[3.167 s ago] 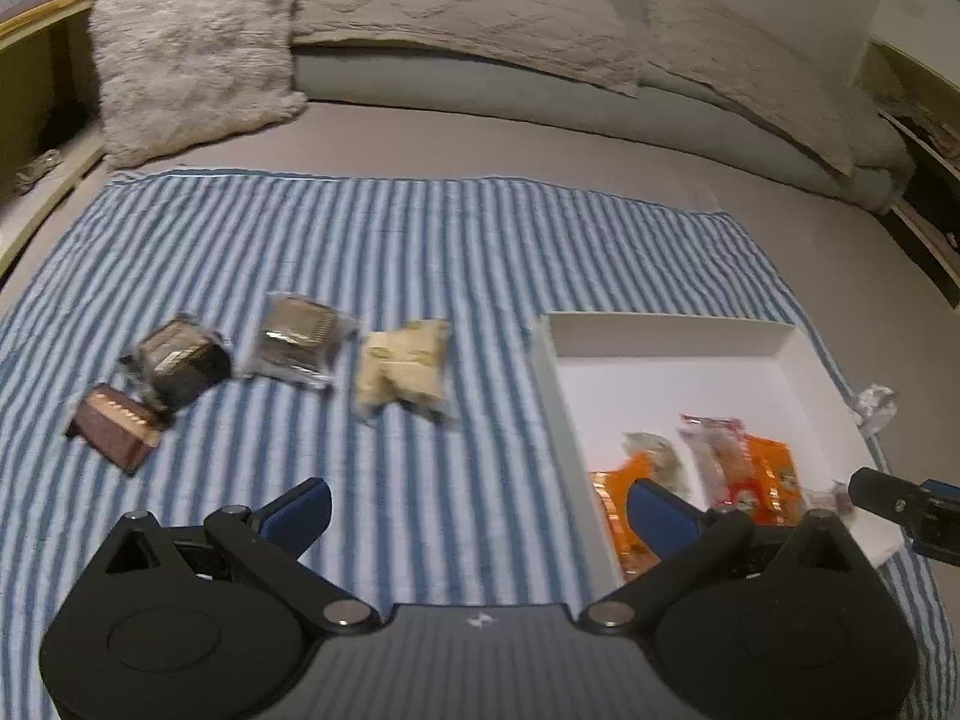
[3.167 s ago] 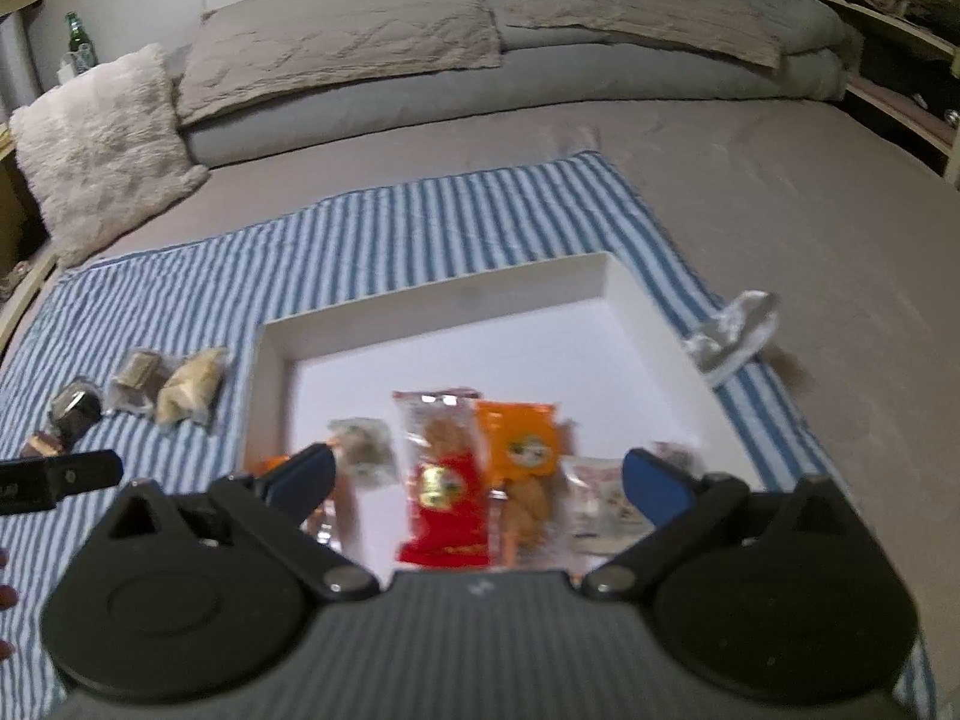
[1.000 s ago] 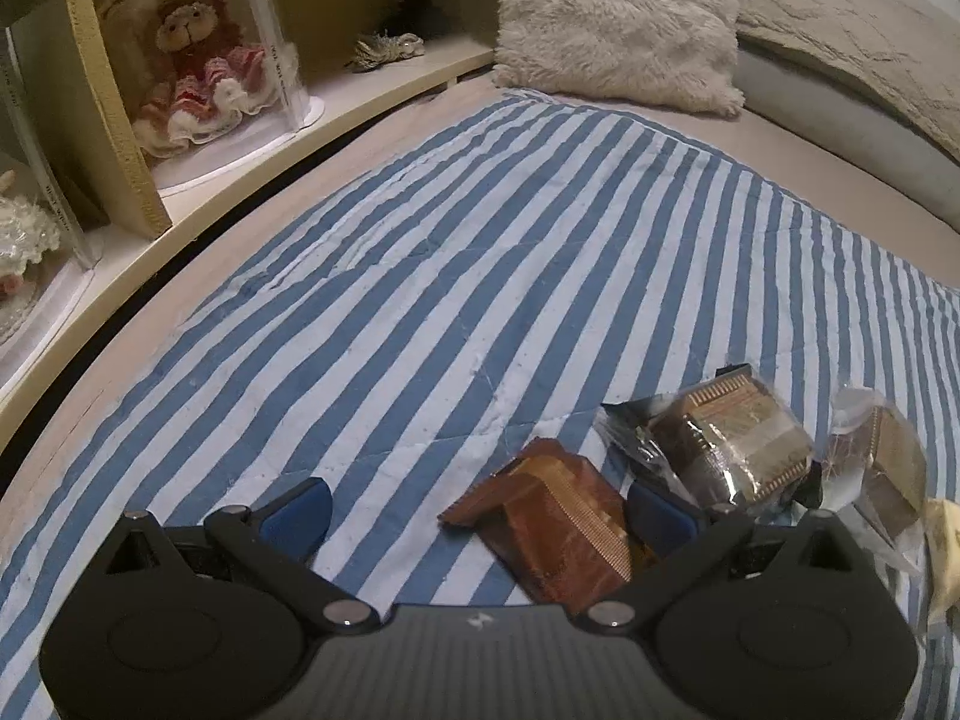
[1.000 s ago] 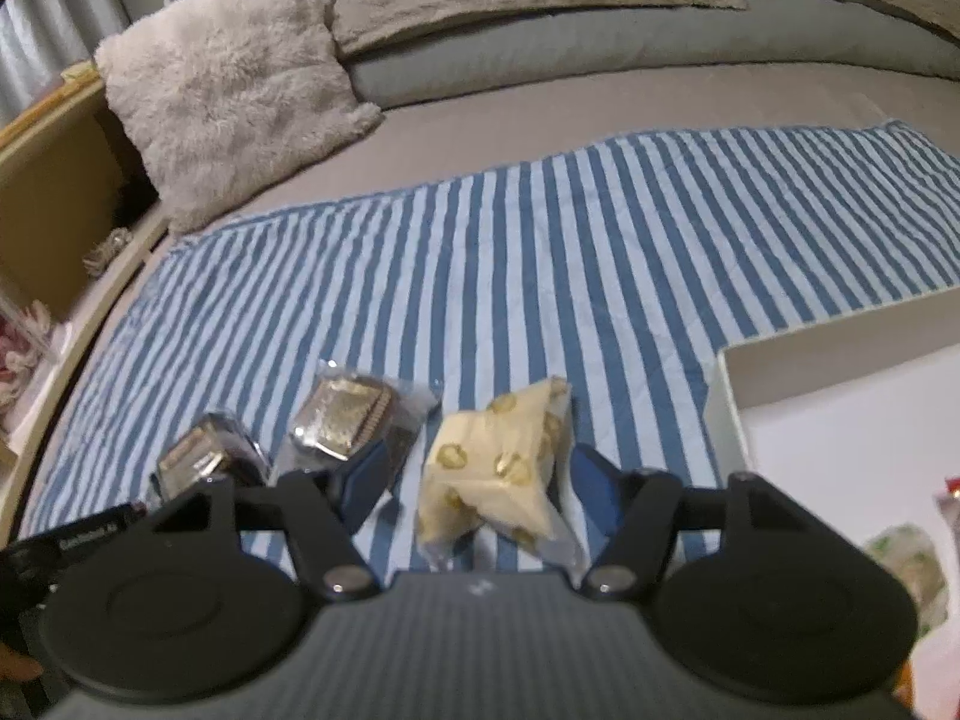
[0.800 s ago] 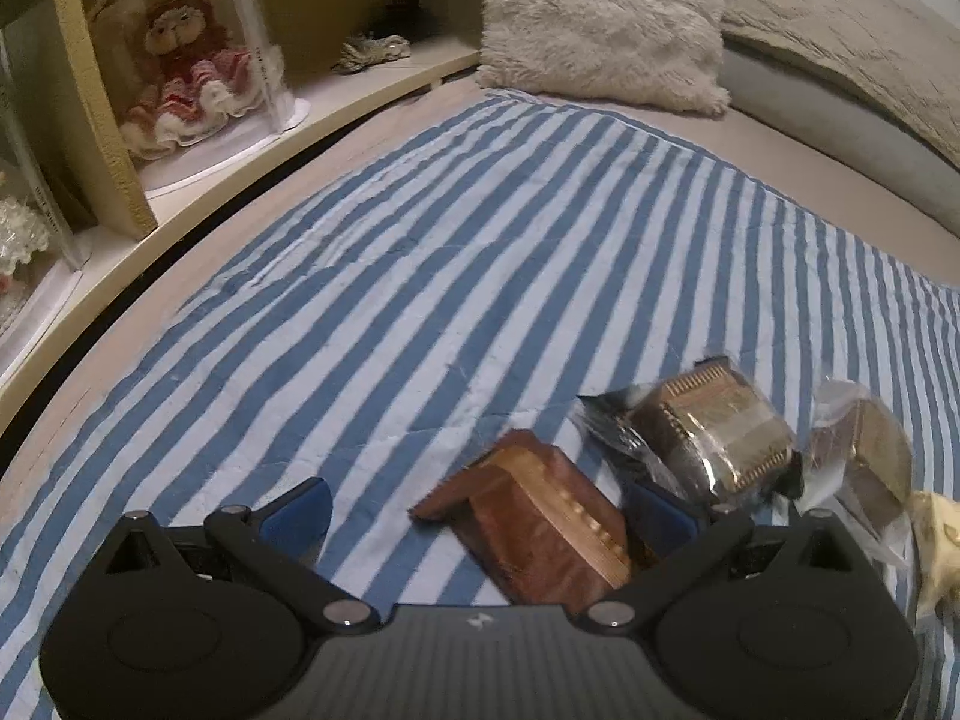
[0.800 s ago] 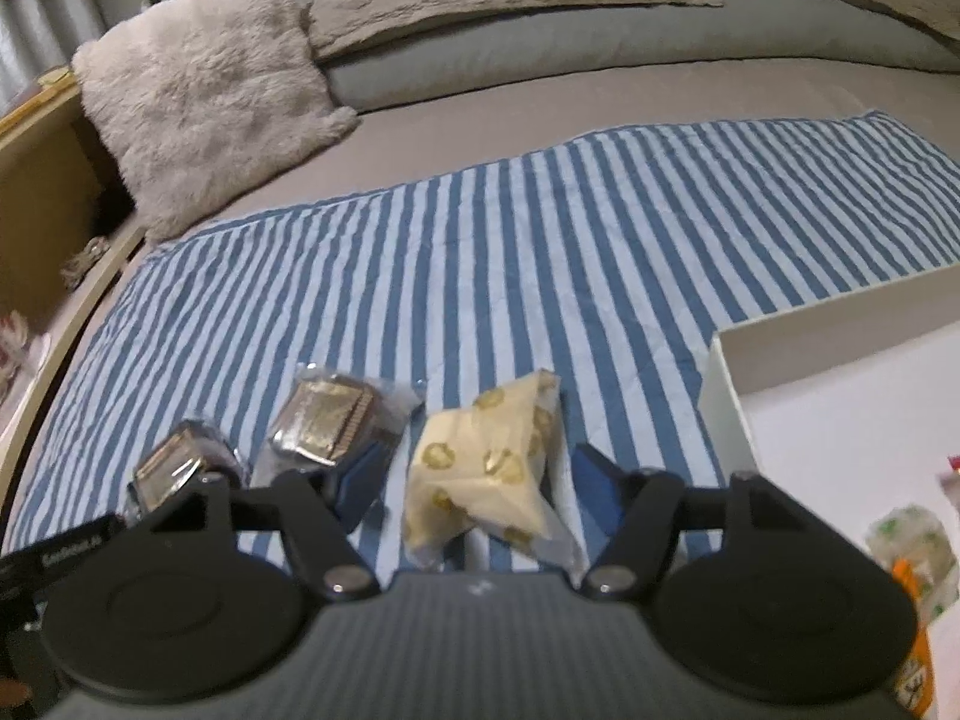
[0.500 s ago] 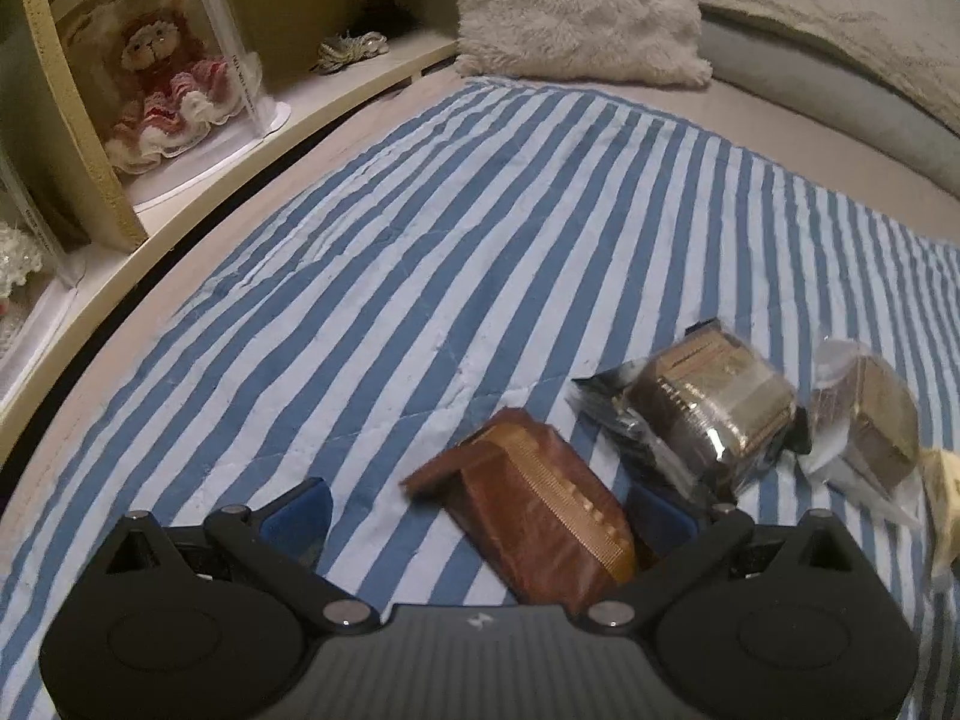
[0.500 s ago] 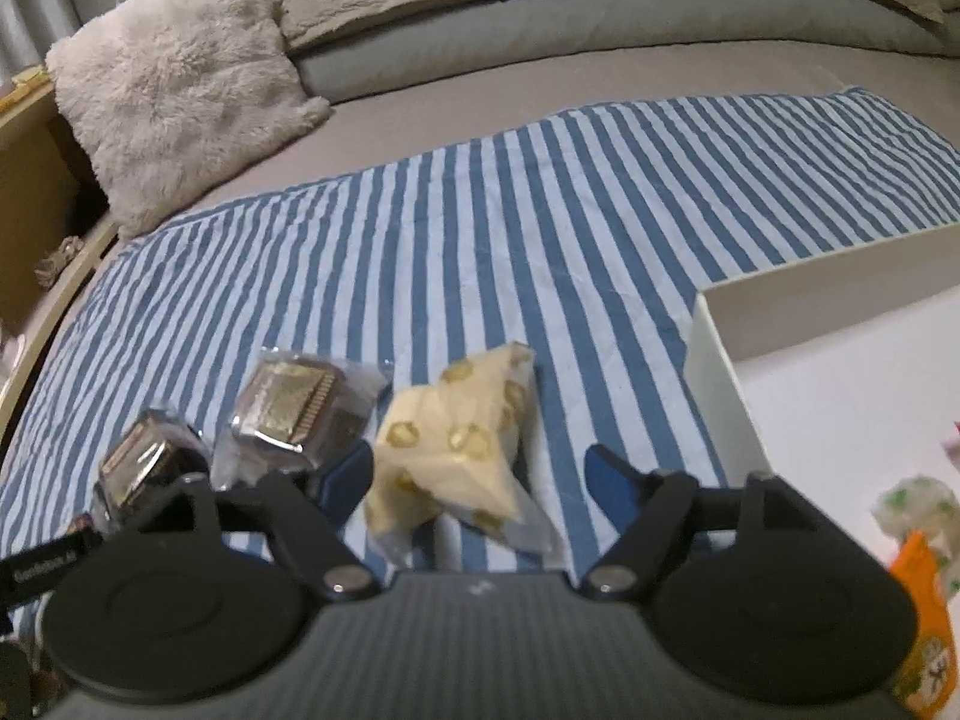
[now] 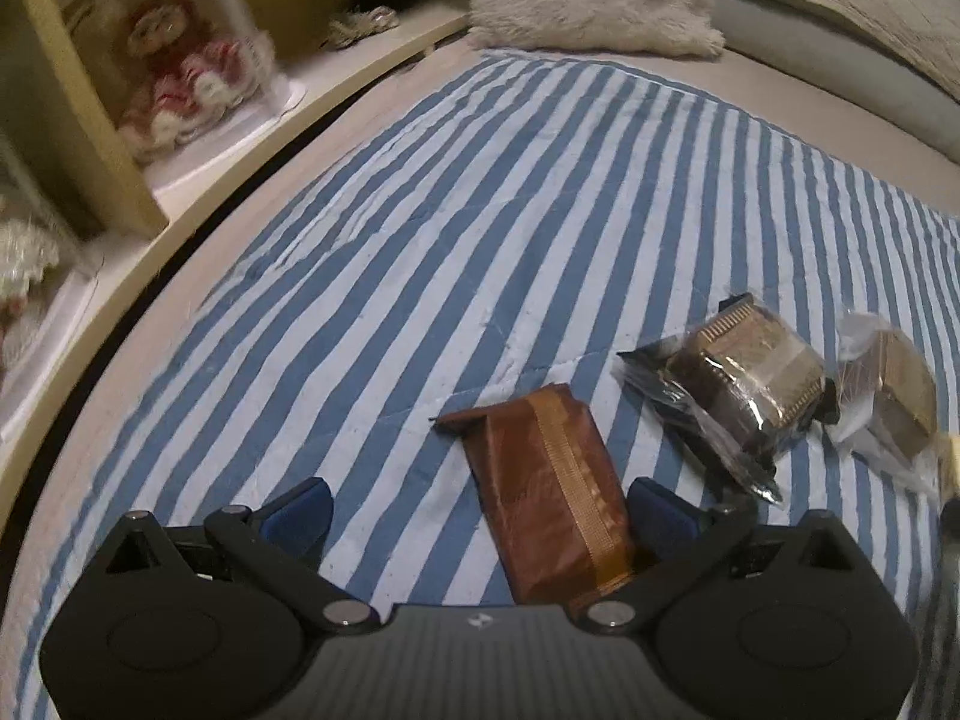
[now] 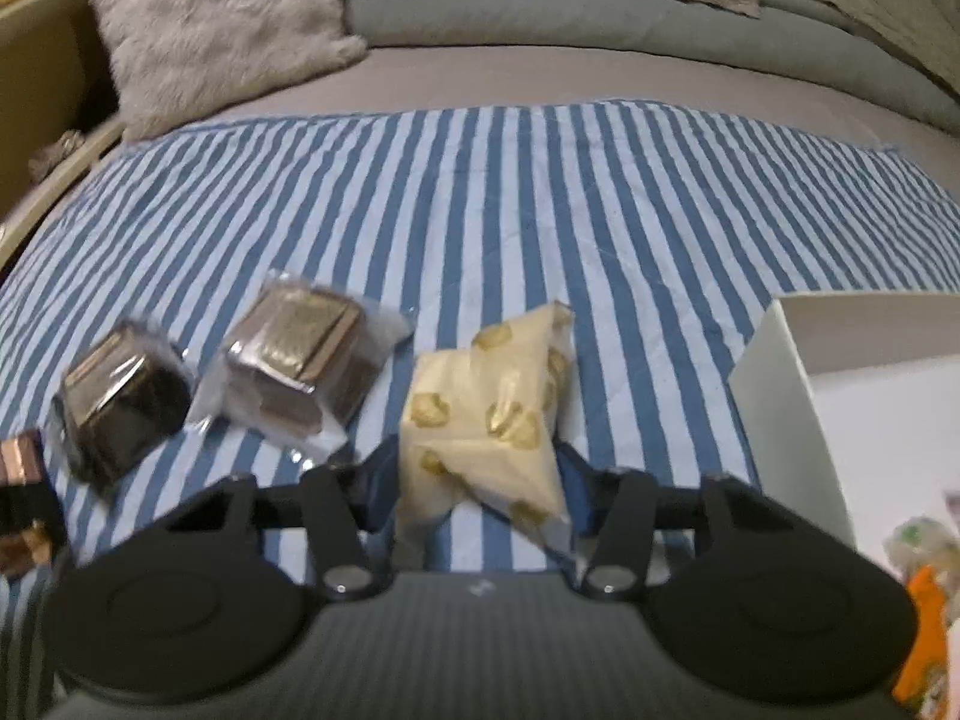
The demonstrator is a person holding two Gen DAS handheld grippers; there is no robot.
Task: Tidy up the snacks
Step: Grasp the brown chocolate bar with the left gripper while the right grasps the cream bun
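In the left wrist view a brown snack packet (image 9: 555, 492) lies on the striped cloth between my open left gripper (image 9: 480, 513), close to the right finger. Two foil-wrapped dark snacks (image 9: 747, 375) (image 9: 894, 396) lie to its right. In the right wrist view my right gripper (image 10: 474, 474) has closed in on a cream packet with gold spots (image 10: 489, 420), fingers touching both its sides. The two dark snacks (image 10: 126, 396) (image 10: 300, 354) lie to its left. The white box (image 10: 780, 372) stands at the right with snacks inside.
A blue and white striped cloth (image 9: 480, 228) covers the bed. A wooden shelf with dolls (image 9: 180, 72) runs along the left. A fluffy cushion (image 10: 216, 18) and grey pillows lie at the back.
My right gripper has narrowed from open onto the cream packet. My left gripper has moved a little, and the brown packet now lies more squarely between its fingers.
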